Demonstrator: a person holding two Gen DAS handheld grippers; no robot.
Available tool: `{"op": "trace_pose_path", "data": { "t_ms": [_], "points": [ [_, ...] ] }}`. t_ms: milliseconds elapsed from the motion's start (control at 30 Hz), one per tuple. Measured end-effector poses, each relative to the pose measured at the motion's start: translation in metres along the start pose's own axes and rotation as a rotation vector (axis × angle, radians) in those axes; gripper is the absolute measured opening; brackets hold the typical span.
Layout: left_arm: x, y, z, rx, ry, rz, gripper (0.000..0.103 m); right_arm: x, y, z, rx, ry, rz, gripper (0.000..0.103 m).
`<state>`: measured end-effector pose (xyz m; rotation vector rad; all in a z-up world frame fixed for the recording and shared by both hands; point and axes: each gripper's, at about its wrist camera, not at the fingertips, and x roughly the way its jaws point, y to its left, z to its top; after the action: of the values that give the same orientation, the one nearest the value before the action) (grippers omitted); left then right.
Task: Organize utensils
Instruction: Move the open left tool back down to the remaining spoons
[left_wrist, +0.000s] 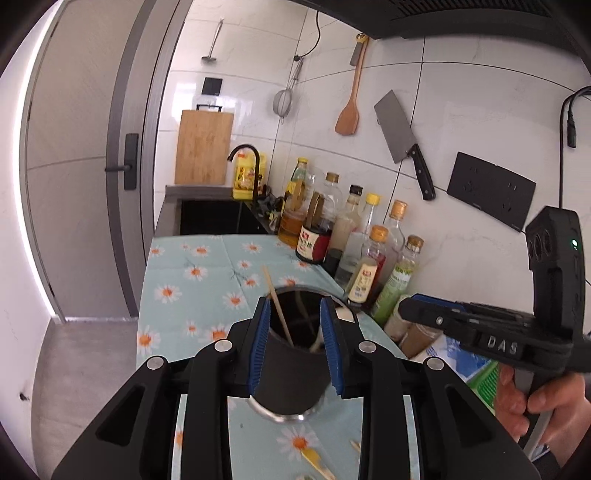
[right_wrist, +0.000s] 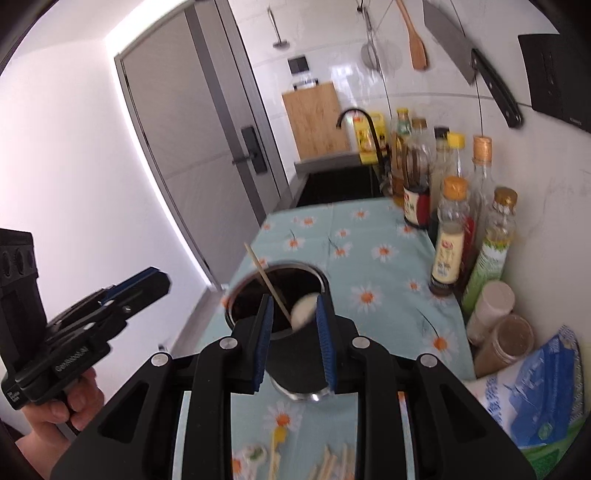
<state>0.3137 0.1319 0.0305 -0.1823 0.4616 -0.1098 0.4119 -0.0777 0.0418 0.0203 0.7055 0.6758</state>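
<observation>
A black cylindrical utensil holder (left_wrist: 291, 376) stands on the floral cloth, with a wooden chopstick (left_wrist: 277, 306) and a white spoon (left_wrist: 317, 341) inside. It also shows in the right wrist view (right_wrist: 295, 362), with the chopstick (right_wrist: 266, 282) and the white spoon (right_wrist: 303, 308). My left gripper (left_wrist: 295, 339) is open, its blue pads on either side of the holder. My right gripper (right_wrist: 293, 332) is open above the holder; it shows from the side in the left wrist view (left_wrist: 410, 306). More chopsticks (right_wrist: 332, 465) and a yellow-tipped utensil (right_wrist: 277, 439) lie on the cloth near me.
Several sauce bottles (left_wrist: 354, 236) and spice jars (right_wrist: 495, 325) line the wall on the right. A blue and green bag (right_wrist: 539, 406) lies at the near right. A black sink (left_wrist: 218, 218) with a faucet sits beyond the cloth (left_wrist: 207, 273). A cleaver (left_wrist: 402, 140) hangs on the wall.
</observation>
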Motion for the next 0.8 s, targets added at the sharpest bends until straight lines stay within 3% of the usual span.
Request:
{"op": "trace_pose_path", "data": {
  "t_ms": [200,400,800],
  "points": [
    [-0.018,0.005,-0.037,-0.098,0.109,-0.057,0.027,-0.001,-0.018,-0.024,0.027,0.210,0.038,0.029],
    [-0.018,0.006,-0.074,-0.148,0.230,-0.072,0.027,0.001,-0.034,-0.054,0.067,0.351,0.043,0.029],
    [-0.003,0.008,-0.144,-0.214,0.435,-0.099,0.027,0.052,-0.058,-0.132,0.170,0.702,-0.031,0.029]
  ]
}}
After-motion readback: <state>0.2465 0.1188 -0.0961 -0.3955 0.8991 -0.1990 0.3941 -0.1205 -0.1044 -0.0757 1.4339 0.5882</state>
